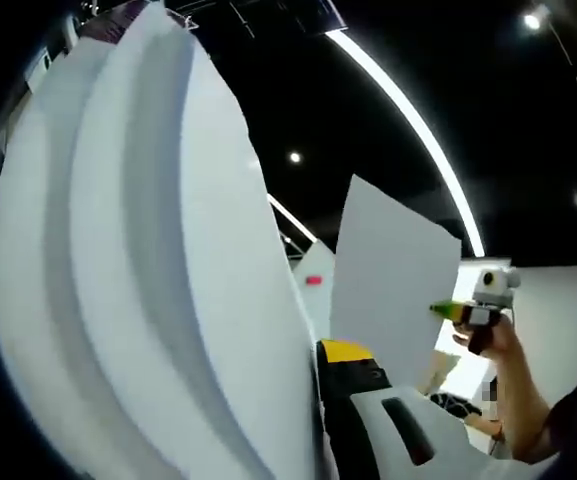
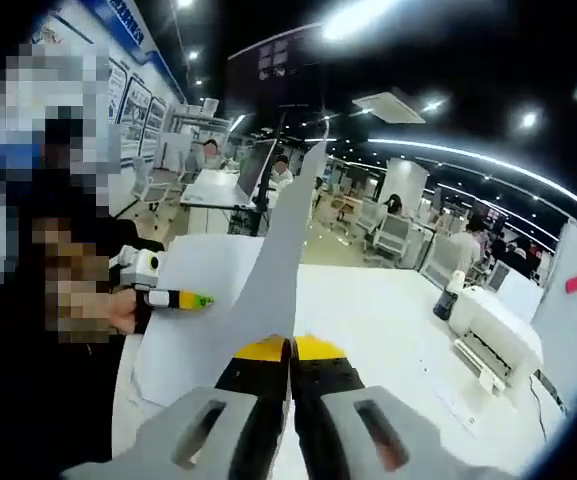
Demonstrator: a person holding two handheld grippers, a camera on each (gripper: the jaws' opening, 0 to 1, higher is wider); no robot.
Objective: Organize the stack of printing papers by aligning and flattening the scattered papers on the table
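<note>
Raised sheets block left claw's front; printer crowds table's right side.

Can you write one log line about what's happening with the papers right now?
left gripper: holding papers | right gripper: shut on paper sheet | papers lifted, not flattened

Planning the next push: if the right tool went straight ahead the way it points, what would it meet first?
Its jaws are already shut on the sheet of paper, so the right tool meets that first. Beyond lies the white table; depth unclear.
</note>
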